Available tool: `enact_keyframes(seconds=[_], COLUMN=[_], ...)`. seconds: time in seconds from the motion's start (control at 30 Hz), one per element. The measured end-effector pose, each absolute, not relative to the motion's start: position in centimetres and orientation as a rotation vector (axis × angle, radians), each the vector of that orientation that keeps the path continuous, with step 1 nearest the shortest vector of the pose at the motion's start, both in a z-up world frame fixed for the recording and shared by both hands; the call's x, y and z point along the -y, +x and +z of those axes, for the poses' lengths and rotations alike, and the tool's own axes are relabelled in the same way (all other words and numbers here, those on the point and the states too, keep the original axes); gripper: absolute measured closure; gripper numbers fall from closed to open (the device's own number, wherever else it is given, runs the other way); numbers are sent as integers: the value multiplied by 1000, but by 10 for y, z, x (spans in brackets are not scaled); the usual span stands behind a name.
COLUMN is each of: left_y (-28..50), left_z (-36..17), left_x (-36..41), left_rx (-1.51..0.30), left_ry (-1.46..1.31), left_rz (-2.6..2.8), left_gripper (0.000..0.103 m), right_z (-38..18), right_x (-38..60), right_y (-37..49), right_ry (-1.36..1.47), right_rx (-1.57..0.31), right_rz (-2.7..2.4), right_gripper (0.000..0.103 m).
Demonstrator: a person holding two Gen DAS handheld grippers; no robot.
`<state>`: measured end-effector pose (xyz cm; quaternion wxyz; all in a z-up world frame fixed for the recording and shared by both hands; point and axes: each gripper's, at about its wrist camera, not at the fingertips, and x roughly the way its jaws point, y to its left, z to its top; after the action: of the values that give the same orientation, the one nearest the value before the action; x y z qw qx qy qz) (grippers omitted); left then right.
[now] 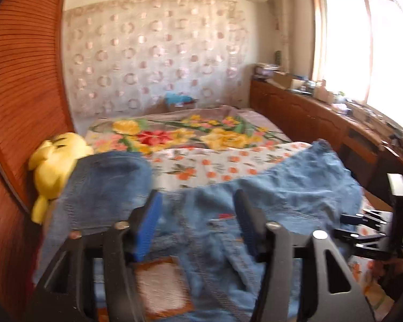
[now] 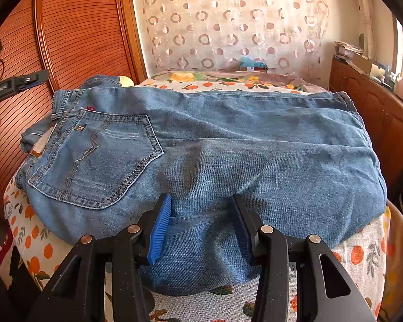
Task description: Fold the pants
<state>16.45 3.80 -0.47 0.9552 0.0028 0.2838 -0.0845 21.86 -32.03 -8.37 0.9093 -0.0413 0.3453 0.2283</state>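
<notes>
Lying folded across the bed (image 2: 362, 257), blue jeans (image 2: 228, 139) spread directly ahead of both tools, waistband and back pocket (image 2: 99, 155) toward the left gripper (image 1: 198, 222), whose jaws stand spread above the denim, gripping nothing. To its left sits a yellow plush toy (image 1: 56, 166) against a slatted wooden panel (image 1: 21, 80). Rightward, the right gripper (image 2: 201, 228) holds a bunched fold between its half-closed pads. Beyond hang a patterned curtain (image 2: 228, 21), and a wooden cabinet (image 2: 376, 112) sits at right.
</notes>
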Motion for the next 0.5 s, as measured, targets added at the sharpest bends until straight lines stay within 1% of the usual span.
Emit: enact_keyframes(seconds=[0.03, 0.13, 0.5], left_y=[163, 162, 174], left_z=[-6, -13, -71], left_x=[-31, -10, 38], left_rx=[-573, -573, -697], left_ry=[3, 24, 96], left_rz=[-195, -236, -290], left_gripper=[29, 25, 25], right_z=[-84, -84, -83], right_x=[321, 321, 321], right_y=[219, 219, 217], right_ry=[-85, -82, -71], right_rx=[-712, -711, -706], right_rz=[471, 470, 469], right_gripper=[56, 56, 56])
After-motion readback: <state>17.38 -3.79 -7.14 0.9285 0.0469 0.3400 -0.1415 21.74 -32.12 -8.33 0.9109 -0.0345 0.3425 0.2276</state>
